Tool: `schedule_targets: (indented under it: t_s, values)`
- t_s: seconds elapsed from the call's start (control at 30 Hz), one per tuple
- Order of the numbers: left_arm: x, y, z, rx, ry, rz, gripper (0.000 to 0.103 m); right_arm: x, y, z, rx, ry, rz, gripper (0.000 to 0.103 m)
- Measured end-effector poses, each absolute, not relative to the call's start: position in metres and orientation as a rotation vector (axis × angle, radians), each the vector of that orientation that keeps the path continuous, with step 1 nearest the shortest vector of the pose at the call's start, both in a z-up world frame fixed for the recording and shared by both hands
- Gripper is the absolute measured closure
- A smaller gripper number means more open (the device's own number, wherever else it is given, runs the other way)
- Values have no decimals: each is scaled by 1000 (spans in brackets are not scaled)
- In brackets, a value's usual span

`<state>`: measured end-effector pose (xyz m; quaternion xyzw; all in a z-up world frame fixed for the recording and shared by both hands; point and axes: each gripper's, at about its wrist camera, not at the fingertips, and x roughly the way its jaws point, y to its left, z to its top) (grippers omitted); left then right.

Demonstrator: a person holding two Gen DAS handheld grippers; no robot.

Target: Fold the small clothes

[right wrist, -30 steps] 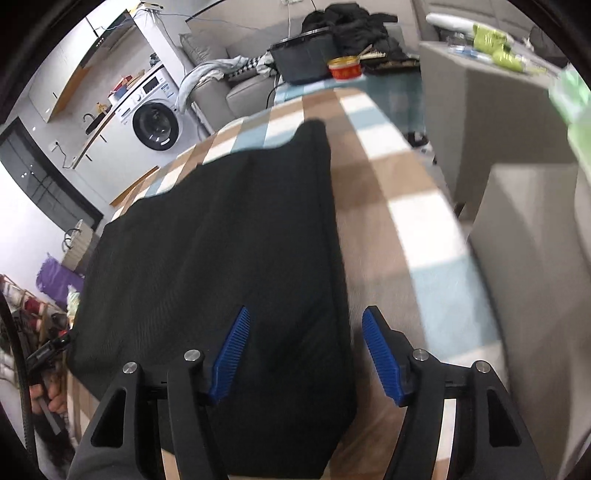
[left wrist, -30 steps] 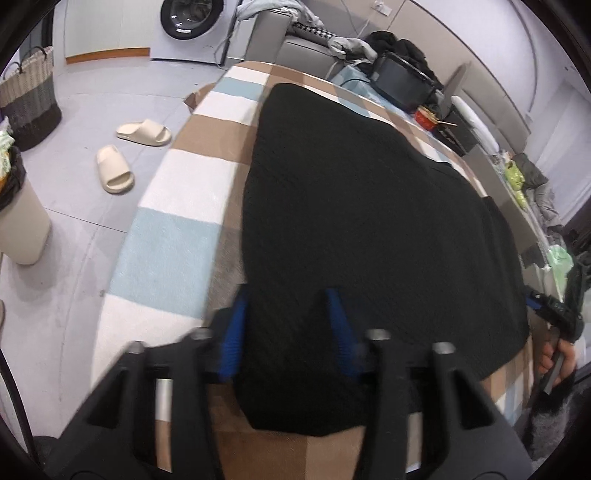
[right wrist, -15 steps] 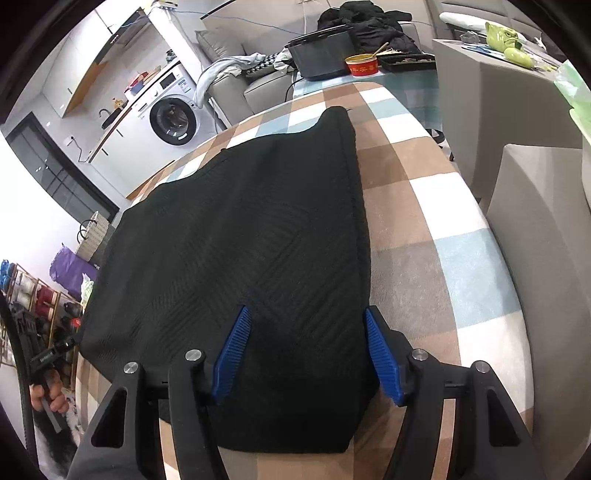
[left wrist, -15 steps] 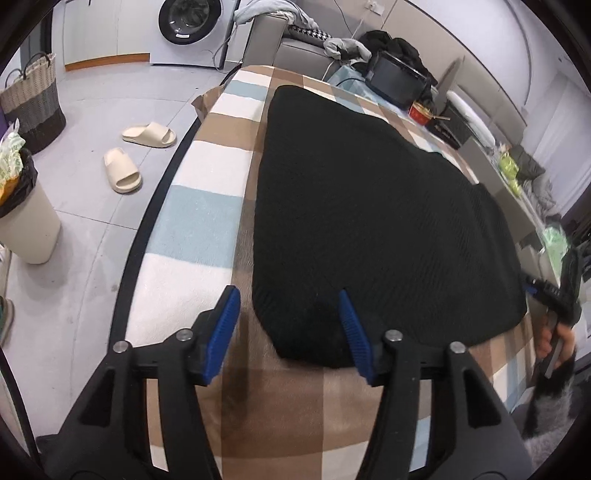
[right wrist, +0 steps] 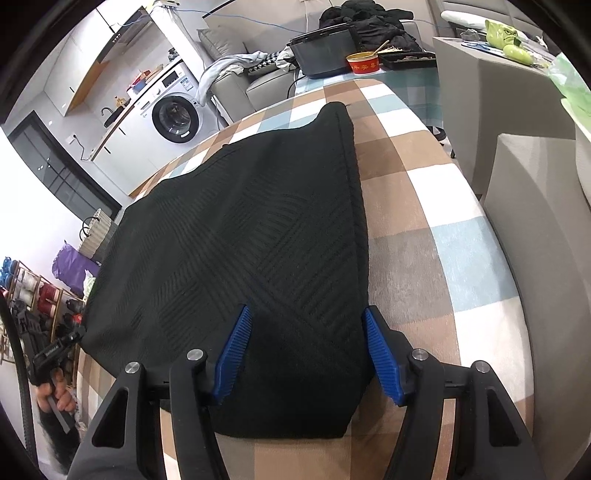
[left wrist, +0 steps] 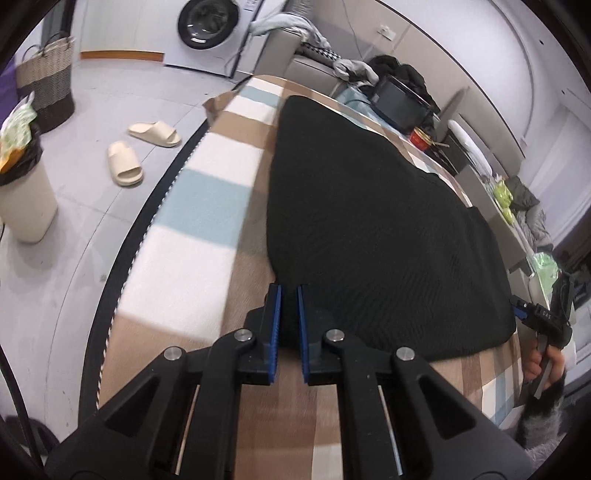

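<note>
Two grippers on your black knit [left wrist: 369,221]: left gripper [left wrist: 289,325] pinches its near corner, right gripper [right wrist: 308,350] spread wide over the other near corner.

Home, washing machine [left wrist: 207,27], sofa [right wrist: 255,83], slippers [left wrist: 123,162]

Black garment [left wrist: 369,229] corner hidden between jaws

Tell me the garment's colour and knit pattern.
Black garment, crisscrossing ribbed bands; clearest in the right wrist view.
</note>
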<state>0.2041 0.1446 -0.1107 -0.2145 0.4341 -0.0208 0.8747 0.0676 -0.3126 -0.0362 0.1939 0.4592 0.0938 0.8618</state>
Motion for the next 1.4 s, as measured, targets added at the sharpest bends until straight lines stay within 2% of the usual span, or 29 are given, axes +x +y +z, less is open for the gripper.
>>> schedule_targets:
  t_s: [0.17,0.23,0.4,0.47,0.57,0.67,0.73,0.83,0.87,0.9,0.97,1.03,1.1,1.23,1.4]
  values:
    - [196,144,-109,-465,907,-3,96,62,-317,-37,447,949,224,39]
    - [196,140,-108,-450,910,16,96,62,-316,-37,439,952,232,43]
    - [195,133,-106,-416,915,46,95,63,-306,-32,410,934,253,84]
    - [195,132,-105,-406,916,51,95,63,-297,-24,359,924,262,96]
    - [195,131,-104,-389,919,54,95,57,-292,-7,323,877,285,97]
    - [196,130,-104,-368,920,56,95,54,-295,-9,284,916,242,97]
    - [197,130,-105,-366,924,63,93,54,-290,-19,149,990,83,97]
    - [199,129,-104,-365,928,71,92,53,-287,-17,132,982,33,93]
    - [199,129,-103,-361,929,76,89,52,-287,-13,158,967,53,84]
    - [199,129,-101,-353,930,87,87,50,-285,-7,176,942,67,65]
    - [198,129,-98,-352,940,113,67,47,-279,2,180,900,84,51]
    - [194,133,-94,-377,942,135,52,47,-274,8,199,888,119,48]
    - [189,135,-92,-406,928,138,47,45,-272,11,238,886,139,37]
    - [177,139,-93,-505,931,133,40,39,-275,4,301,918,86,33]
    - [168,143,-105,-683,928,95,40,20,-283,-8,370,970,28,33]
